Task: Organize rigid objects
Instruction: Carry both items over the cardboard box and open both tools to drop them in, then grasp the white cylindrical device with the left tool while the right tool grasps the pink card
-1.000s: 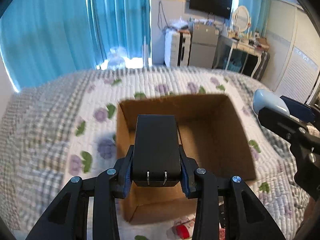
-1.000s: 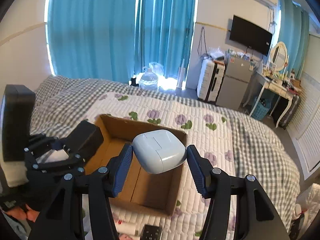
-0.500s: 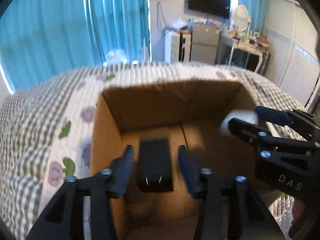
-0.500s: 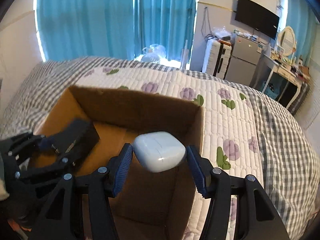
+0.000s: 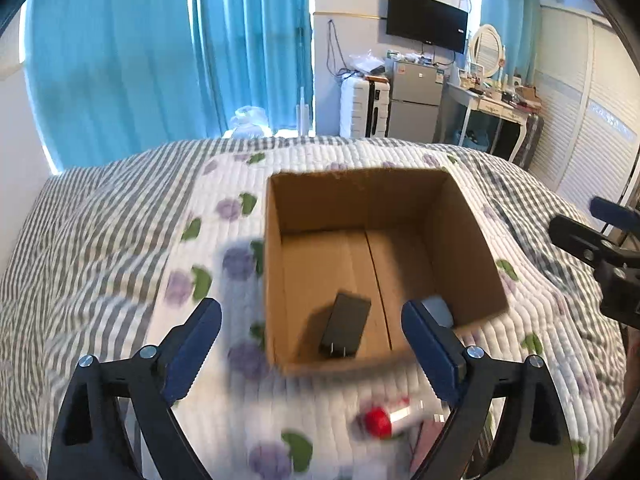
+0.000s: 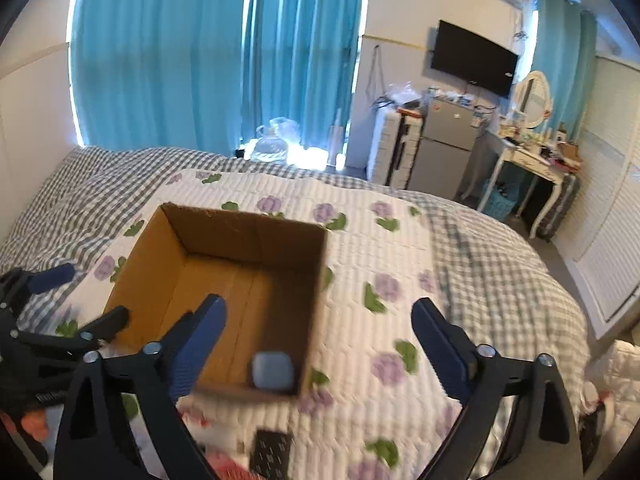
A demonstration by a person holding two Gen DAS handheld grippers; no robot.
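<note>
since both tools are still spreading their jaws with nothing between them, we judge the next pick comes from the bed quilt (image 5: pixel 120 248) in front of the cardboard box (image 5: pixel 276 280). left tool (image 5: pixel 312 340): empty; the matte black charger (image 5: pixel 345 330) lies on the box floor, long axis running away from us. a blurred red-capped tube (image 5: pixel 390 420) lies just below the box, between the left fingers, nearest that hand. right tool (image 6: pixel 318 344): empty; the smooth rounded pale case (image 6: pixel 273 370) sits in the box's near corner. a flat dark remote (image 6: pixel 270 454) lies on the quilt below it.
</note>
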